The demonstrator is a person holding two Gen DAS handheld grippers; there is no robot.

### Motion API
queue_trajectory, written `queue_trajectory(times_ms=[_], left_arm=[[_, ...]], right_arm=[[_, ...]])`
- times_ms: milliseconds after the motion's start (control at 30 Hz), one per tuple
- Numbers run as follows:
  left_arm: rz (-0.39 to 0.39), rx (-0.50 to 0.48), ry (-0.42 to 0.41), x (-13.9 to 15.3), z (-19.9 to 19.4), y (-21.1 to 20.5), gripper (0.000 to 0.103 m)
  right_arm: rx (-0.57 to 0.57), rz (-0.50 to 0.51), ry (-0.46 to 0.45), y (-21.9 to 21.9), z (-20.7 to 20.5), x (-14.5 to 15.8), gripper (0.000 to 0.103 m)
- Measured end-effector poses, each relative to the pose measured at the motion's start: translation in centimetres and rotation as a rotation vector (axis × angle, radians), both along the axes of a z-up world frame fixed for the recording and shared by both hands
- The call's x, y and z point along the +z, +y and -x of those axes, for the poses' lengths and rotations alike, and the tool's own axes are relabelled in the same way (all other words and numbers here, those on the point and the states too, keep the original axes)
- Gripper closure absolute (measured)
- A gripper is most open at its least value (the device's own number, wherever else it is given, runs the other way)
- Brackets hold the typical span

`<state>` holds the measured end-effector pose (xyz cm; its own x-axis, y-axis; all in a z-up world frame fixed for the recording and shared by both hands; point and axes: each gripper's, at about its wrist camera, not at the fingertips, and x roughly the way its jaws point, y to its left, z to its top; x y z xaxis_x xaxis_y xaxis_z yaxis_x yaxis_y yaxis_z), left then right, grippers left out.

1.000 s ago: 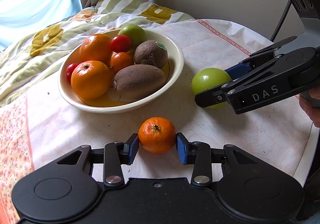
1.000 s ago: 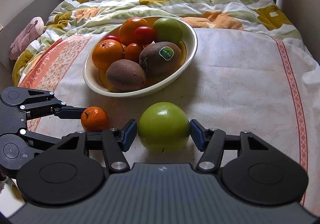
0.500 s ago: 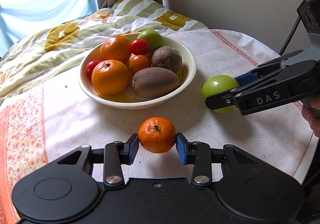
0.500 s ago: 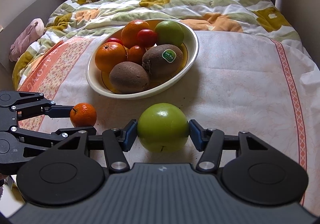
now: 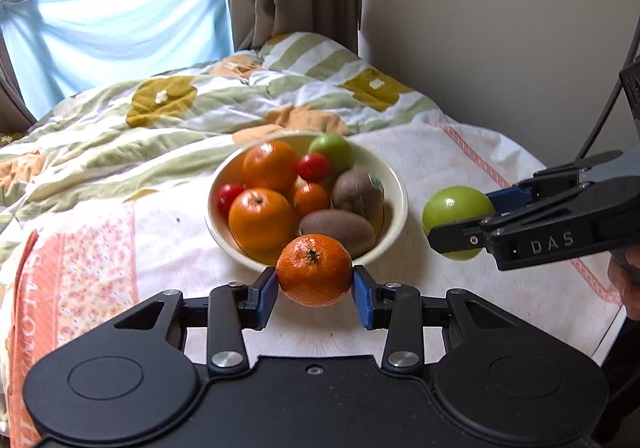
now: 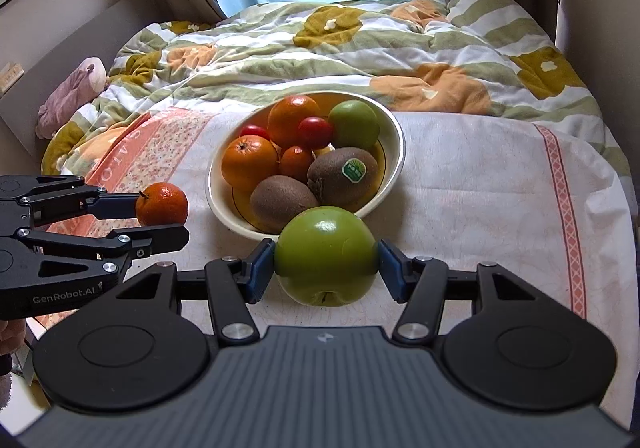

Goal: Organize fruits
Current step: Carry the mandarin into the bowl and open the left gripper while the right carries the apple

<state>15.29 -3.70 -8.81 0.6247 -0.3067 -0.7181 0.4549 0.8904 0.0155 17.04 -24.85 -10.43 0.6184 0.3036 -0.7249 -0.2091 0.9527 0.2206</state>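
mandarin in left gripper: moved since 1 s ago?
Yes. The mandarin, clamped in the left gripper, went up: it now overlaps the bowl rim, earlier clear below it.

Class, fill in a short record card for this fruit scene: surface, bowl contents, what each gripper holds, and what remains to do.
surface: table under a patterned cloth
bowl: oranges, kiwis, tomatoes, one green apple
left gripper: shut on a mandarin
right gripper: shut on a green apple
held fruit: both in front of the bowl
remaining: probably put both into the bowl

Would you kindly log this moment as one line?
left gripper: shut on mandarin | right gripper: shut on green apple | bowl: fruit inside
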Motion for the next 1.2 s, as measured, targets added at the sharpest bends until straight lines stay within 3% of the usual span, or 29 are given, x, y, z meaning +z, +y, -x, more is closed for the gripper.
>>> queue_trajectory(times_ms=[367, 733, 1000, 1033, 1067, 1133, 1200], left_arm=[[-0.018, -0.024, -0.064, 3.1, -3.9, -0.8, 0.059], [-0.063, -0.110, -0.014, 0.2, -9.9, -2.1, 0.059], [-0.106, -0.155, 0.027, -2.1, -11.5, -2.6, 0.057], [-0.094, -0.161, 0.032, -2.1, -11.5, -2.5, 0.043], [-0.081, -0.163, 0.031, -2.1, -11.5, -2.3, 0.020], [-0.071, -0.160, 0.002, -1.8, -11.1, -1.9, 0.007], [-0.071, -0.161, 0.002, -1.5, -10.8, -1.7, 0.007]], right_arm=[[-0.045, -0.025, -0.060, -0.2, -2.8, 3.9, 0.032], [-0.105, -0.019, -0.044, 0.3, -6.6, 3.5, 0.032], [-0.139, -0.020, -0.010, 0.4, -8.1, 2.3, 0.032], [-0.141, -0.020, -0.008, 0.4, -8.2, 2.2, 0.032], [-0.142, -0.021, -0.006, 0.4, -8.3, 2.1, 0.032], [-0.144, -0.022, -0.002, 0.5, -8.4, 2.0, 0.032], [-0.143, -0.022, 0.000, 0.5, -8.4, 1.9, 0.032]])
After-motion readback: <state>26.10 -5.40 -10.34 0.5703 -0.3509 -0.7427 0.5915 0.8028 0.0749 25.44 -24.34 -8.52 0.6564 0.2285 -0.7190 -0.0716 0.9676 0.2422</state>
